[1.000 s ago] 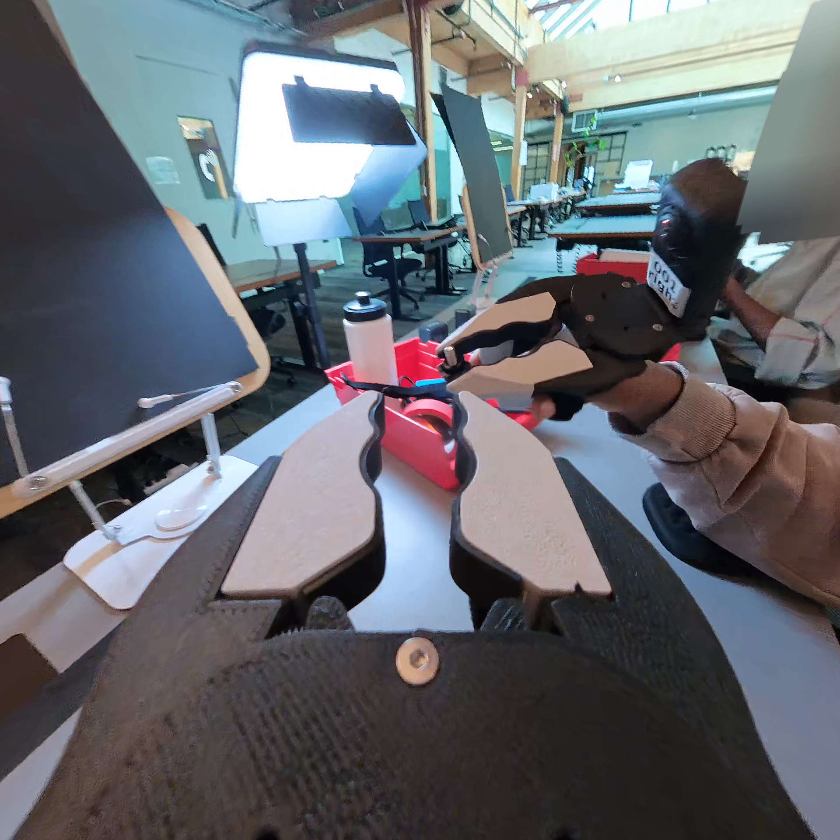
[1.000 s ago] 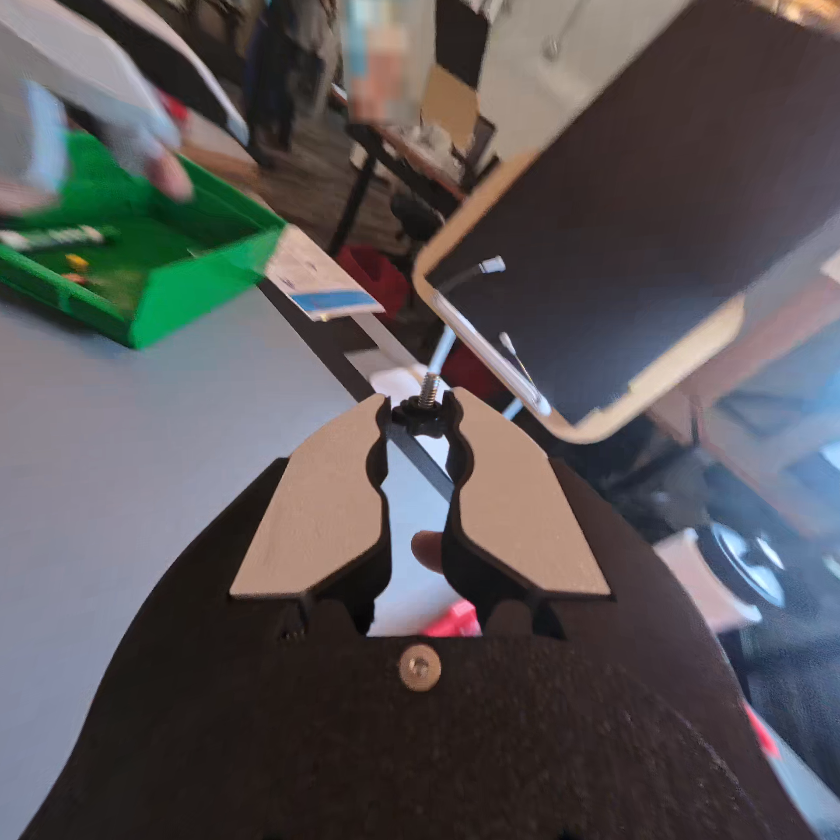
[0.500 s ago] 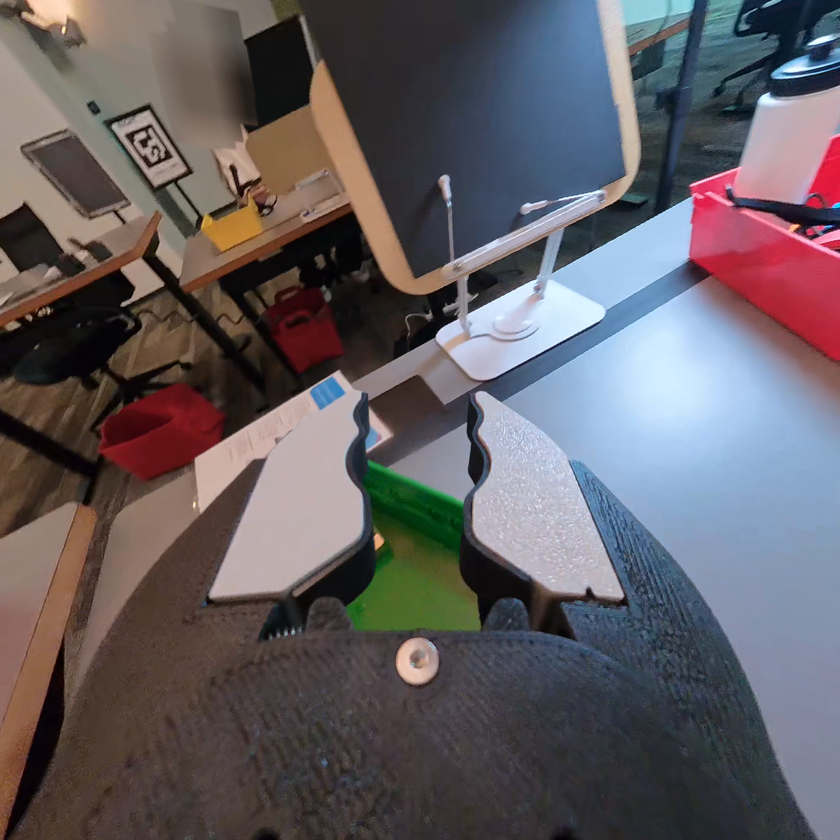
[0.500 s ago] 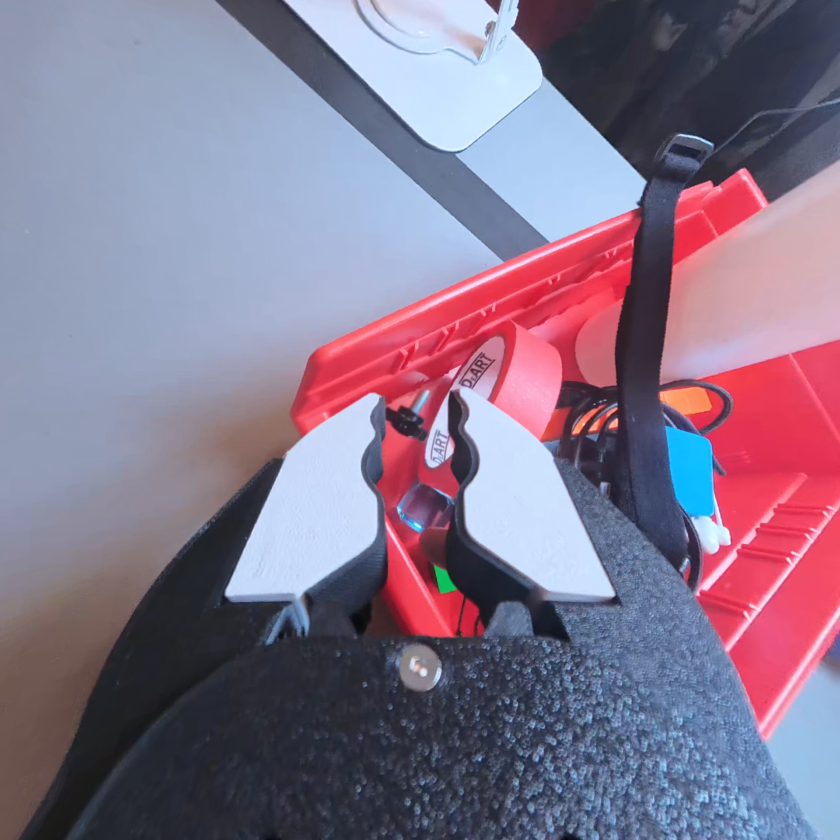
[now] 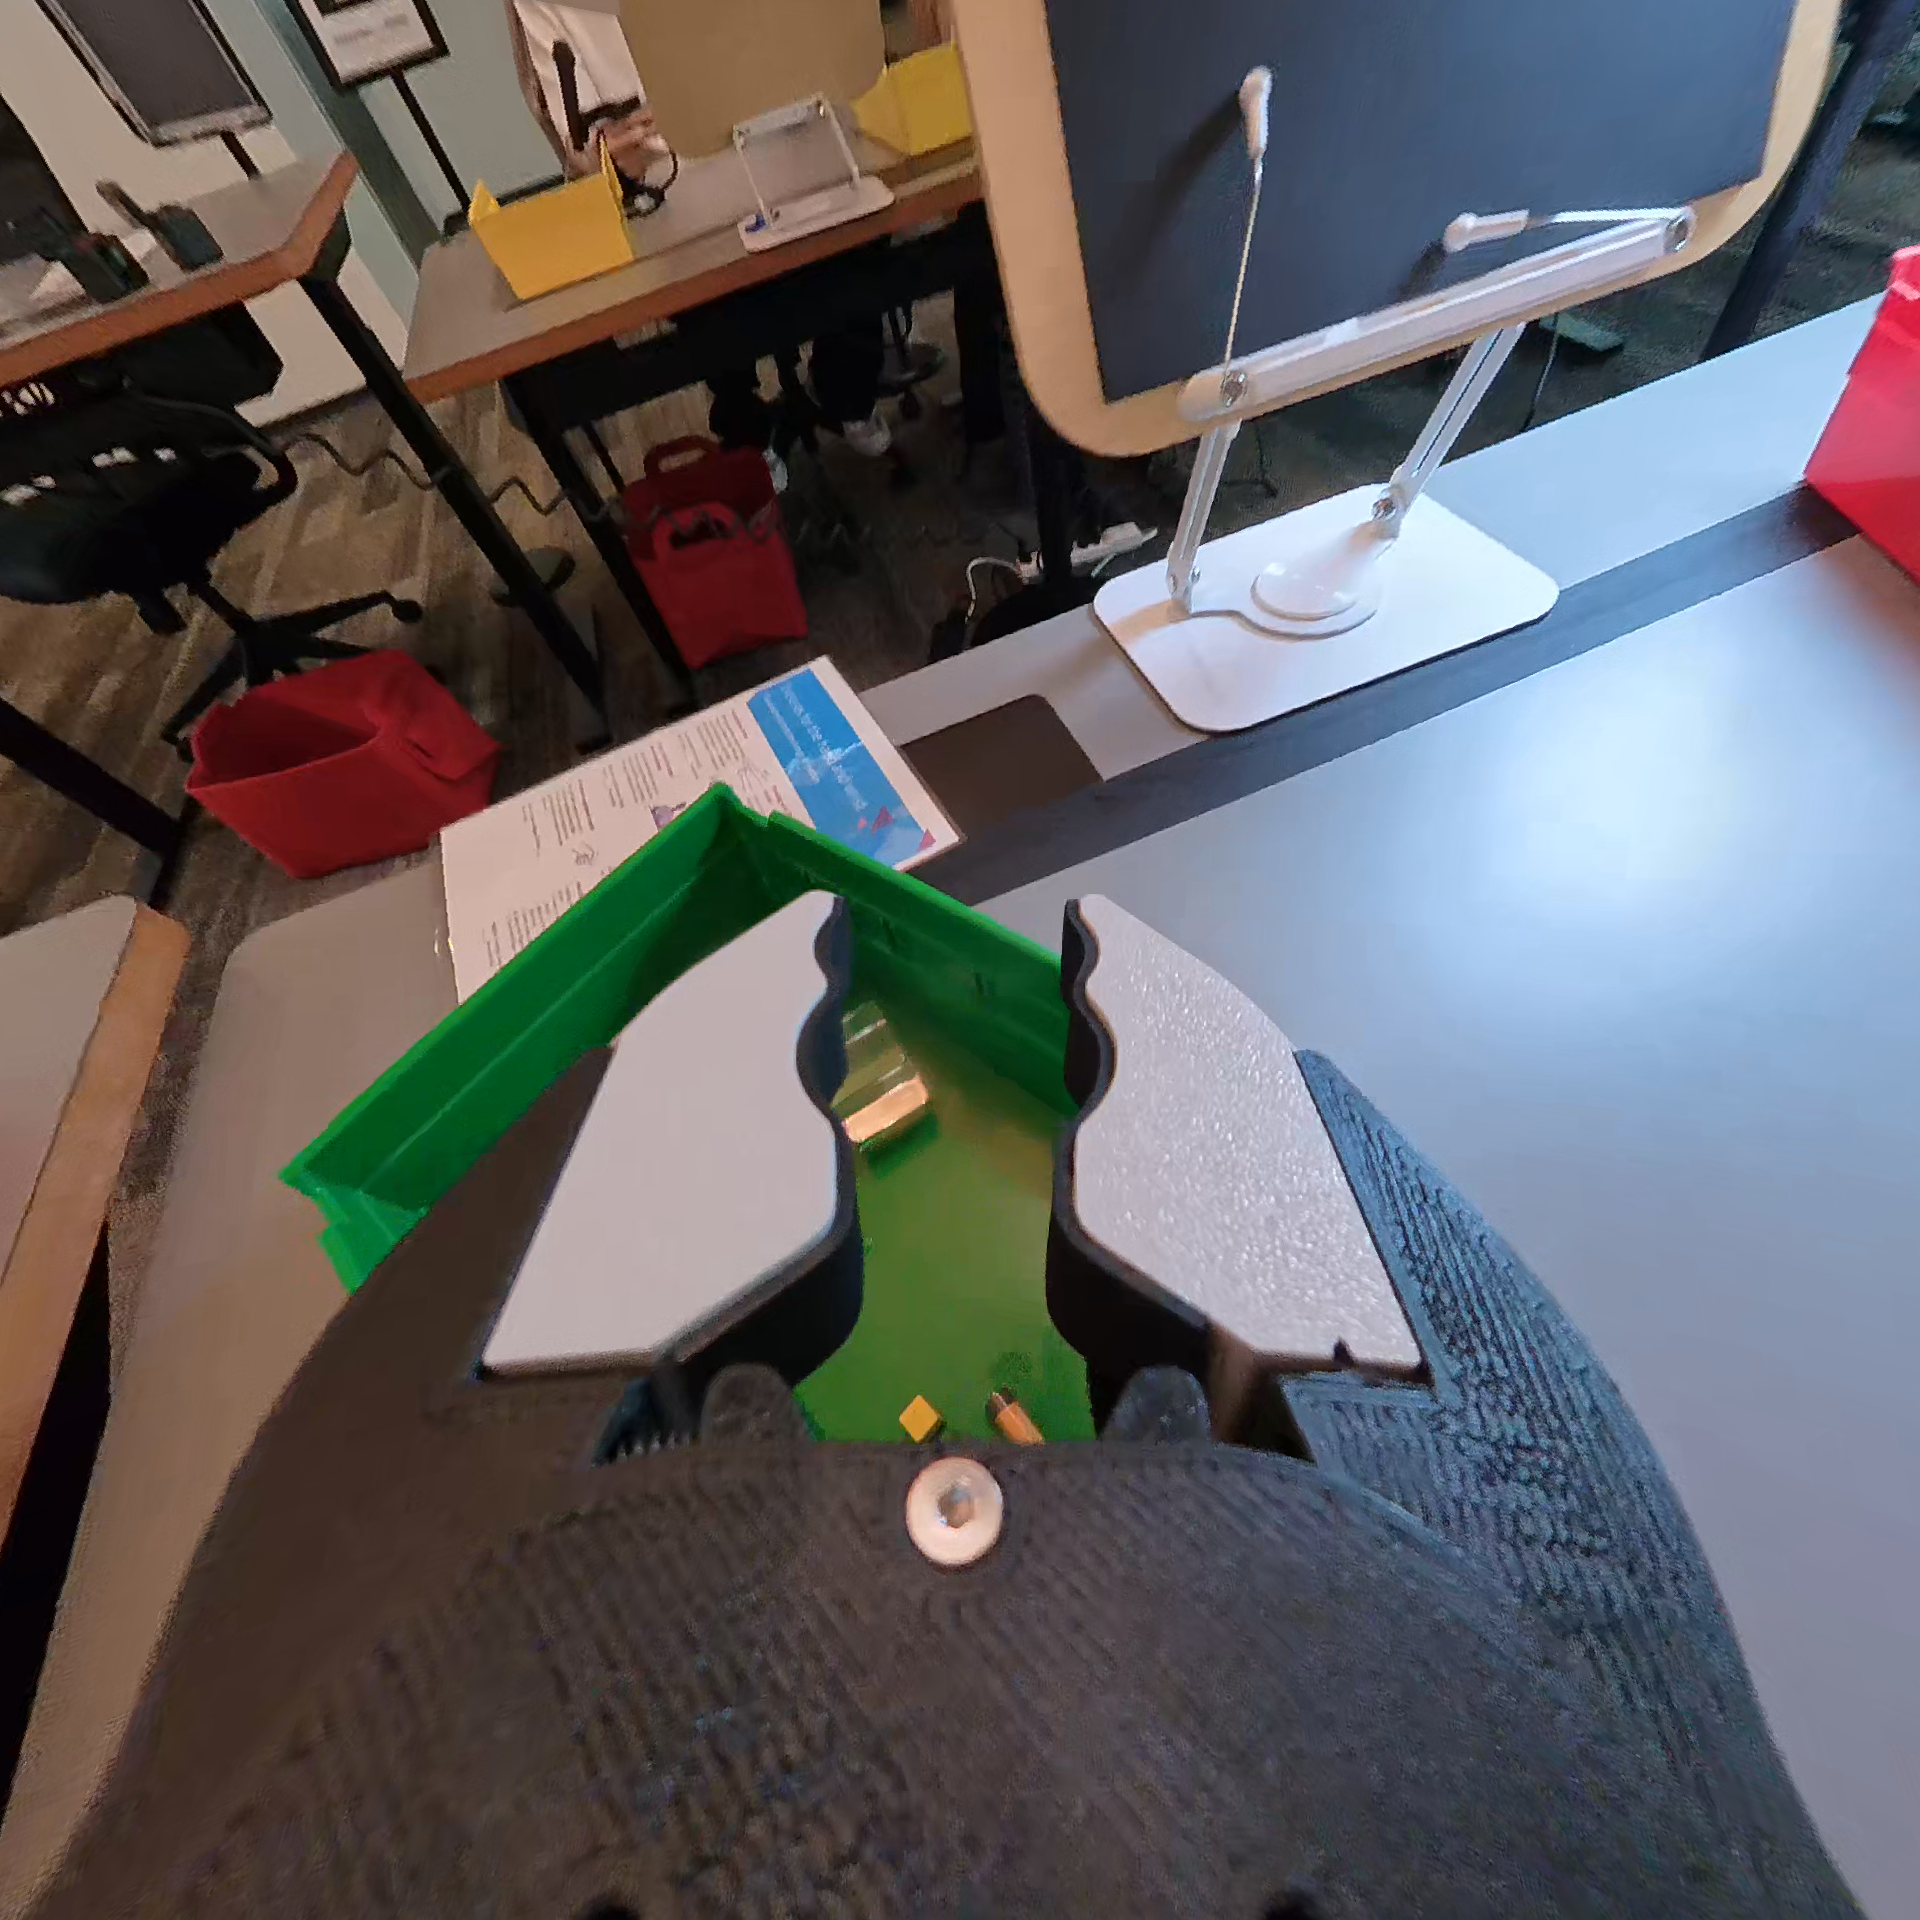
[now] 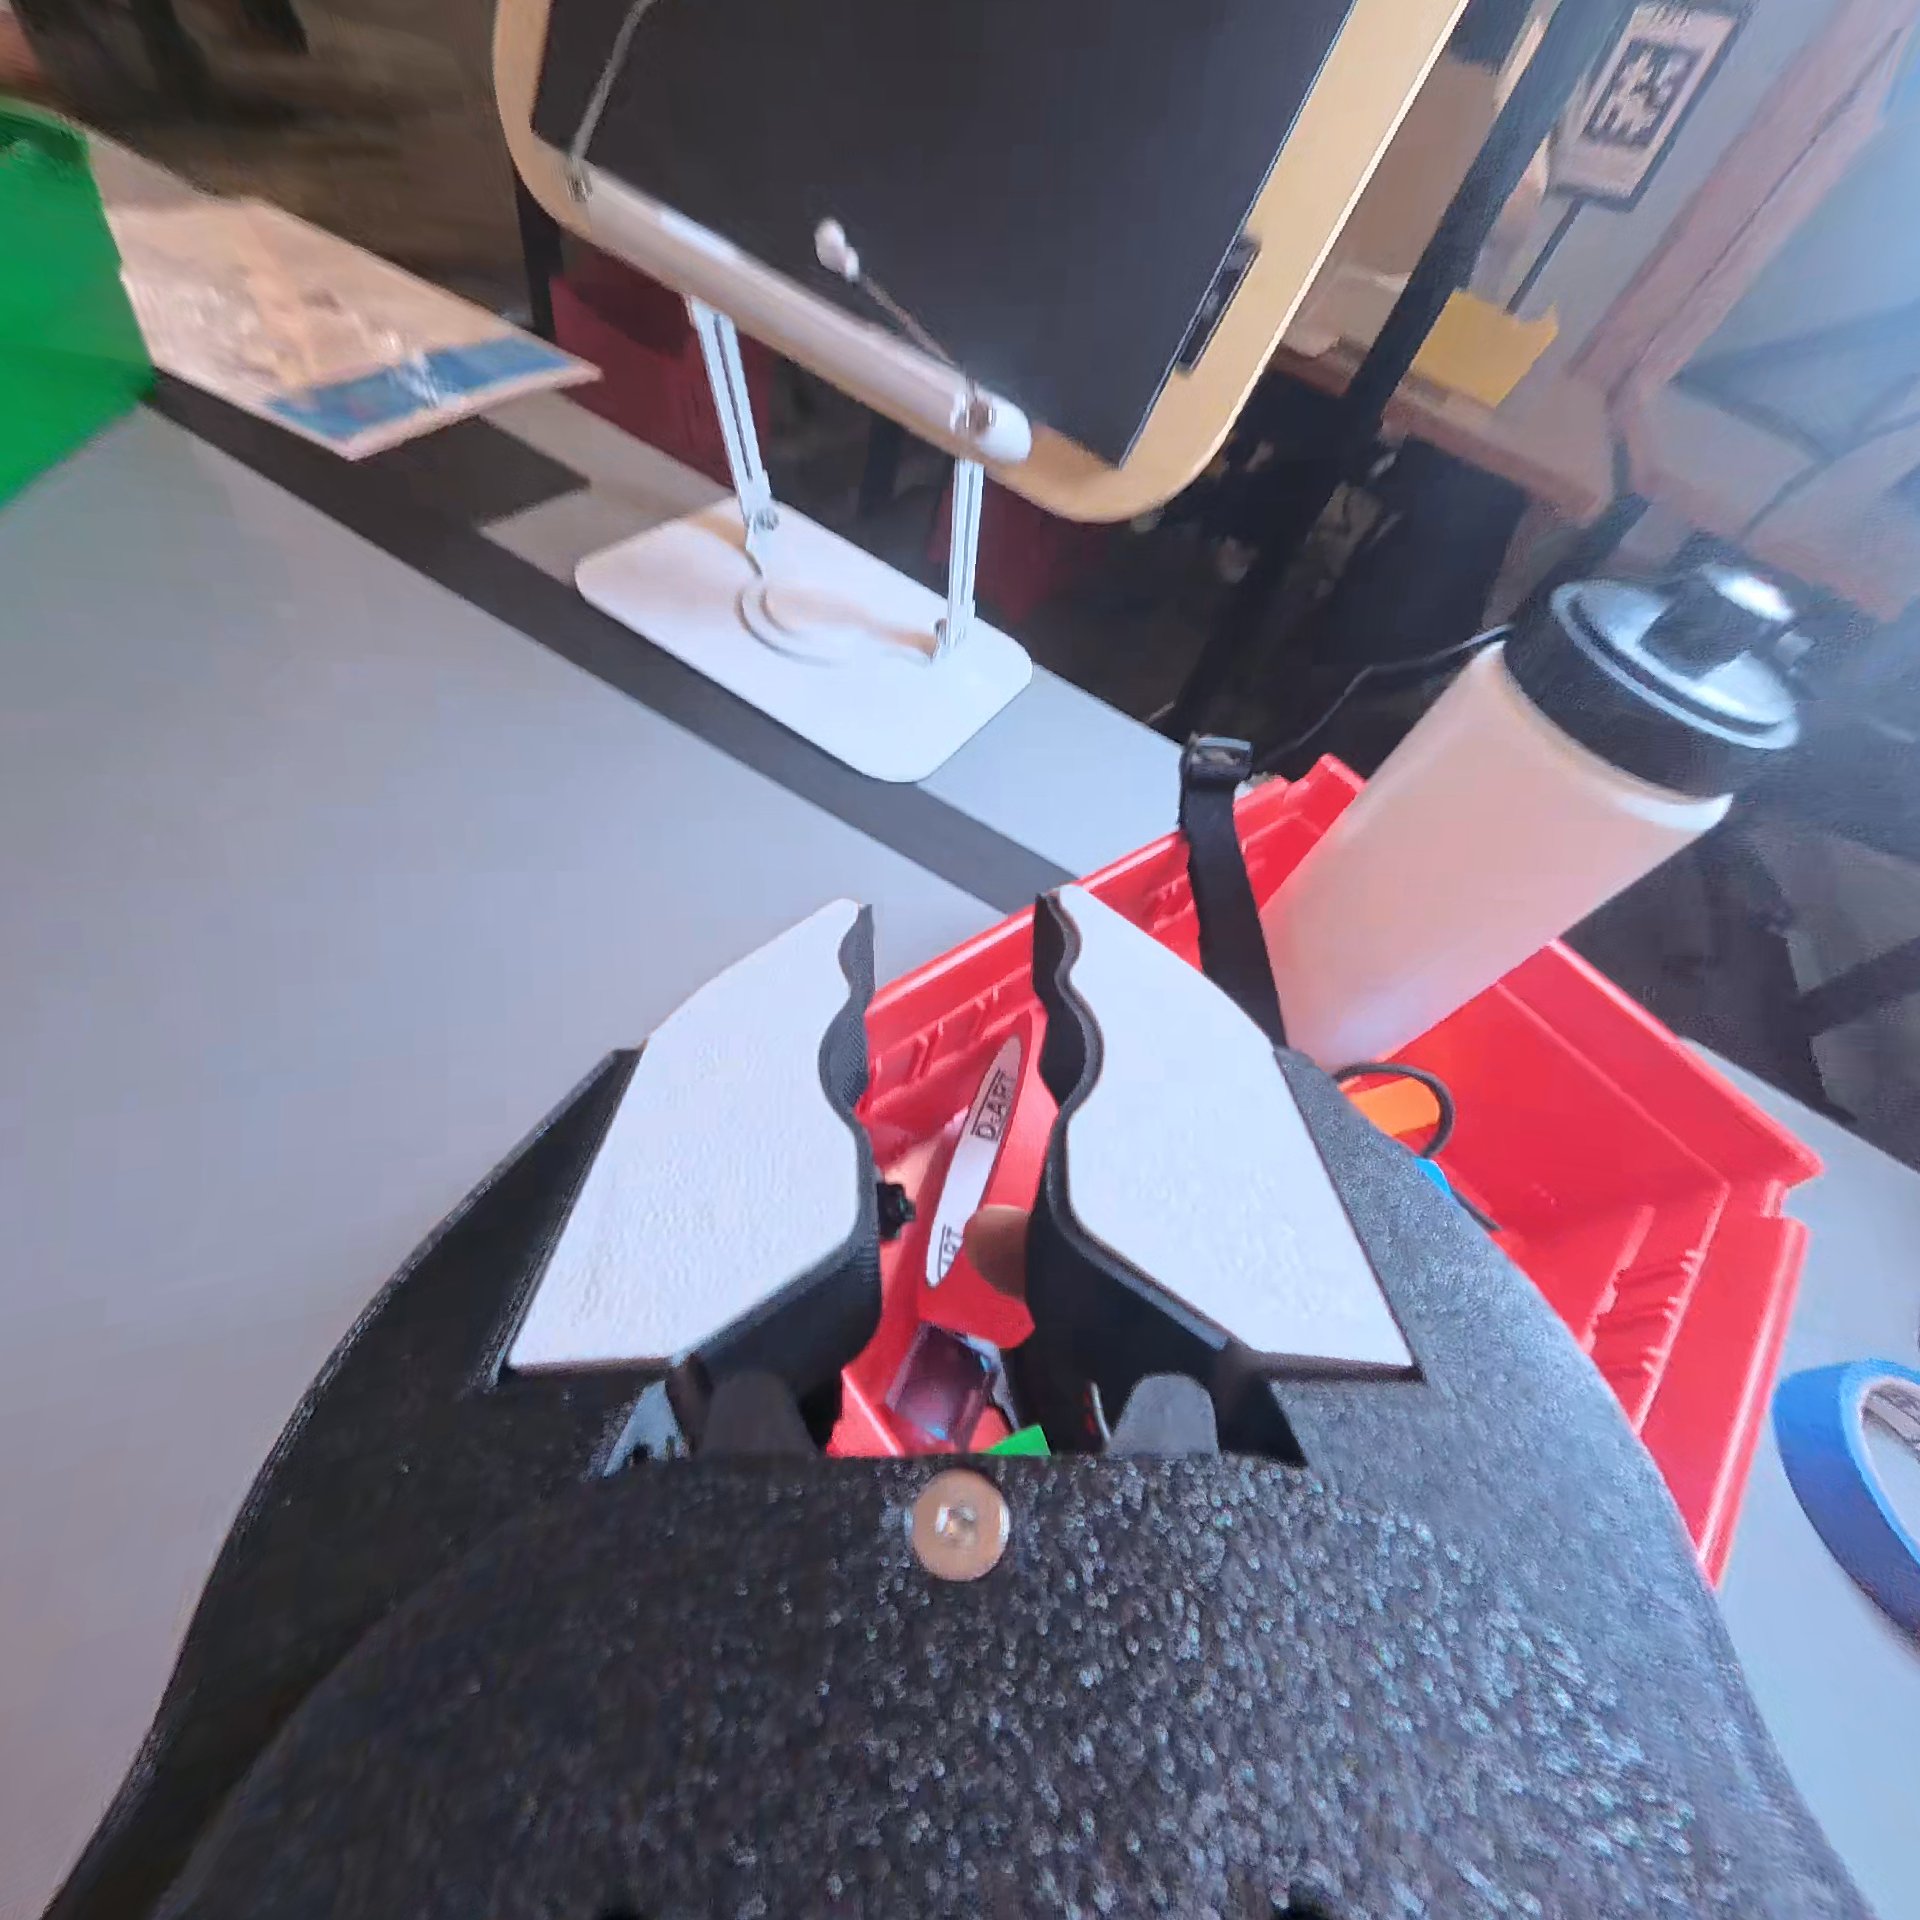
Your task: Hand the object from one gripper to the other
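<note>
The left gripper [image 5: 951, 925] hangs over a green bin [image 5: 582, 997], jaws apart, holding nothing. The right gripper [image 6: 951, 920] hangs over a red bin [image 6: 1662, 1174], jaws apart and empty. A small black screw knob [image 6: 891, 1207] lies in the red bin beside a tape roll [image 6: 977, 1153].

The left hand-held gripper [image 5: 951, 935] has a black body with a rough, ribbed printed surface. Its two fingers [image 5: 1195, 1143] carry flat pale grey plates with a fine grain, and their inner edges are black and wavy. One silver screw [image 5: 954, 1509] sits in the middle of the body. The right hand-held gripper [image 6: 951, 925] looks the same: black grainy shell, pale plates, wavy black edges, one silver screw [image 6: 958, 1527].
</note>
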The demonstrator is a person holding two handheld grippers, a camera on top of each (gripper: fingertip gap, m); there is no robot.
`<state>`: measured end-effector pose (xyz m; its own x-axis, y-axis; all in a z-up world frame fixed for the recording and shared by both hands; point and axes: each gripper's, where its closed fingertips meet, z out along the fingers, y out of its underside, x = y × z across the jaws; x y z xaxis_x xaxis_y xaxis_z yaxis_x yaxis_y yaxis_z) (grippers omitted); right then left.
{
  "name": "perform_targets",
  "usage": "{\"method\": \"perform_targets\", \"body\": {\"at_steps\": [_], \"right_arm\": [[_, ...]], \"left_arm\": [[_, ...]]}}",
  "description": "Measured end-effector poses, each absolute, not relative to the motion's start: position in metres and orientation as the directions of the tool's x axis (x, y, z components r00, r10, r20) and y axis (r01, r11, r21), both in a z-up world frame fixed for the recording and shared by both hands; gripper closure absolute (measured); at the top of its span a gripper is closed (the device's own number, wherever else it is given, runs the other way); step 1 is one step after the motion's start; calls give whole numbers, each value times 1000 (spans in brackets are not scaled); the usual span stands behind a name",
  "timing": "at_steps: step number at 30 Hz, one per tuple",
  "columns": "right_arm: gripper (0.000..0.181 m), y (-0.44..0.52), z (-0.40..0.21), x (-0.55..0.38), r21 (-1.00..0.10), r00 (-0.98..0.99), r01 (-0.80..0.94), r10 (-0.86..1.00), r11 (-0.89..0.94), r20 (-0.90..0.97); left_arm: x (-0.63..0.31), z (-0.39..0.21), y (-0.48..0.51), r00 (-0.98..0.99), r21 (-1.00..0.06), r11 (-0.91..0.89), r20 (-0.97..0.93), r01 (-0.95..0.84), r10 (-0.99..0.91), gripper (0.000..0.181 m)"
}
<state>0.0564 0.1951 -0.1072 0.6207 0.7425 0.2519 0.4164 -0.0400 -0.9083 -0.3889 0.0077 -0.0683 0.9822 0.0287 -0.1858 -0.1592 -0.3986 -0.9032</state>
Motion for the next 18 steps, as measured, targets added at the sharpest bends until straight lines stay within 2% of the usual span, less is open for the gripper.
{"method": "perform_targets", "body": {"at_steps": [4,9,12,16,18], "right_arm": [[153,184,-76,50,-954,621,297,751,41,225],[156,172,-57,42,-965,604,242,763,100,231],[157,167,-56,36,-960,587,252,770,120,250],[158,166,-63,31,-950,569,285,775,127,274],[159,166,-66,28,-948,562,293,780,125,276]], "left_arm": [[-407,-104,15,990,-869,-485,-133,-94,45,144],[-428,-161,14,991,-757,-652,-108,-31,78,143],[-431,-201,4,995,-627,-779,-81,0,65,141],[-426,-242,-25,999,-393,-919,-32,22,38,139],[-422,-249,-34,999,-332,-943,-2,30,33,140]]}}
